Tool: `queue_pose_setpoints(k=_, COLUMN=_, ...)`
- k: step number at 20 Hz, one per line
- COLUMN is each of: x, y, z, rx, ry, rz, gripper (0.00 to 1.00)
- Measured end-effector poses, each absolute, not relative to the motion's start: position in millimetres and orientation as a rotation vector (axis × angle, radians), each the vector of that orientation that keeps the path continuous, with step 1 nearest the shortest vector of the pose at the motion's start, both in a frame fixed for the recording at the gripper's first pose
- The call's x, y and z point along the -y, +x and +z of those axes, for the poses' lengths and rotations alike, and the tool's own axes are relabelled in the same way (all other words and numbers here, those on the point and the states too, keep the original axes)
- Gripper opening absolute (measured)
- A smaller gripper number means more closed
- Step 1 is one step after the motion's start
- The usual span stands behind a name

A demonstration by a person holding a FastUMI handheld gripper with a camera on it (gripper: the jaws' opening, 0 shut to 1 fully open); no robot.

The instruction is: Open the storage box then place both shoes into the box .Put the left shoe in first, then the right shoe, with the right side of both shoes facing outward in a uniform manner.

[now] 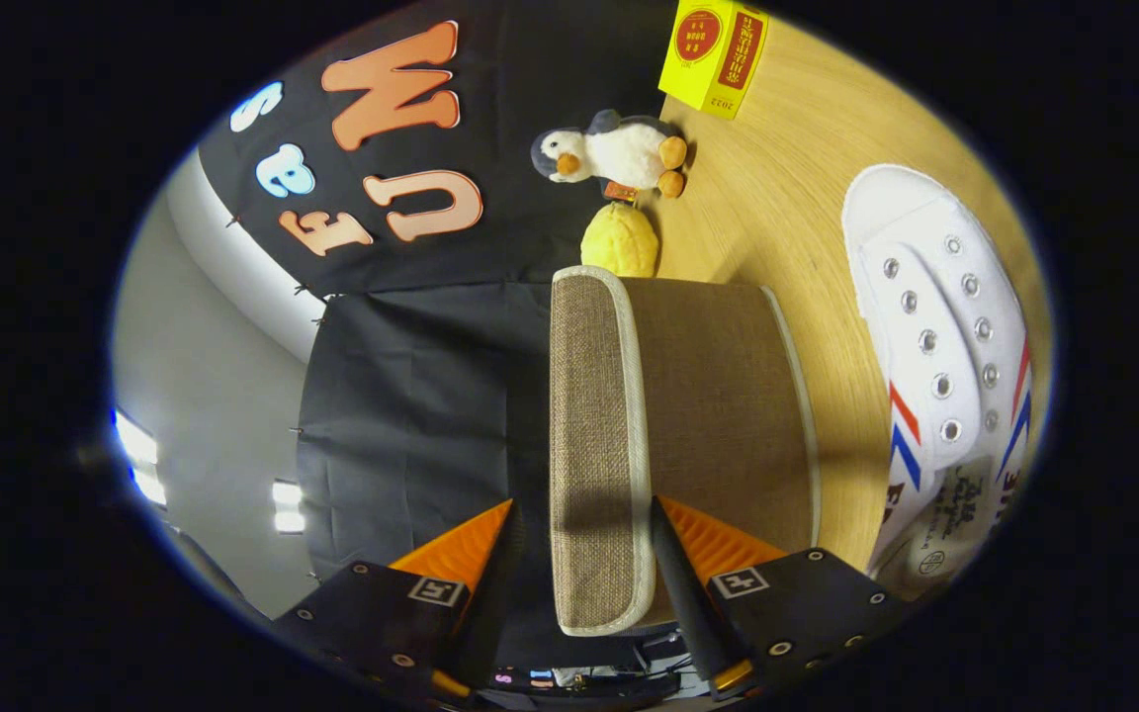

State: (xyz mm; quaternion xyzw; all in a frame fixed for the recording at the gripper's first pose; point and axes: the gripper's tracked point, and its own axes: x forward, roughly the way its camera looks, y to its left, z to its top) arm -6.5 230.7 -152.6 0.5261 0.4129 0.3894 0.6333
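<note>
Storage box (718, 396) — brown woven-fabric, pale piping — sits on the wooden table (787, 188), its lid (594, 445) running between the gripper (584, 524) fingers, which are spread; whether they touch it cannot be told. Fabric looks light, semi-stiff, not slippery — the piped lid edge seems the best hold. White canvas shoe (935, 346) lies beside the box; plush penguin (614, 148) beyond it.

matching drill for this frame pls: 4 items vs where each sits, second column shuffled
1. storage box lid
2. white shoe
3. plush penguin
4. yellow carton

A. beyond the box, next to a yellow plush
B. between the claw fingers
C. on the wooden table, beside the box
D. farthest off, past the penguin

Pairs: 1-B, 2-C, 3-A, 4-D
</note>
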Motion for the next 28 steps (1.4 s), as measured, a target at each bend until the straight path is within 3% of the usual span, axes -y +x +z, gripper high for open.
queue_pose_setpoints(k=6, x=-226, y=-9, z=-158, rx=-0.913, ry=1.161, rz=0.85, gripper=0.36)
queue_pose_setpoints(k=9, x=-227, y=-7, z=-163, rx=-0.896, ry=1.121, rz=0.792, gripper=0.05)
queue_pose_setpoints(k=12, x=-233, y=-9, z=-134, rx=-0.842, ry=1.163, rz=0.843, gripper=0.01)
queue_pose_setpoints(k=23, x=-272, y=-15, z=-89, rx=-0.784, ry=1.054, rz=0.862, gripper=0.0)
queue_pose_setpoints(k=28, x=-304, y=-13, z=-29, rx=-0.712, ry=1.055, rz=0.924, gripper=0.0)
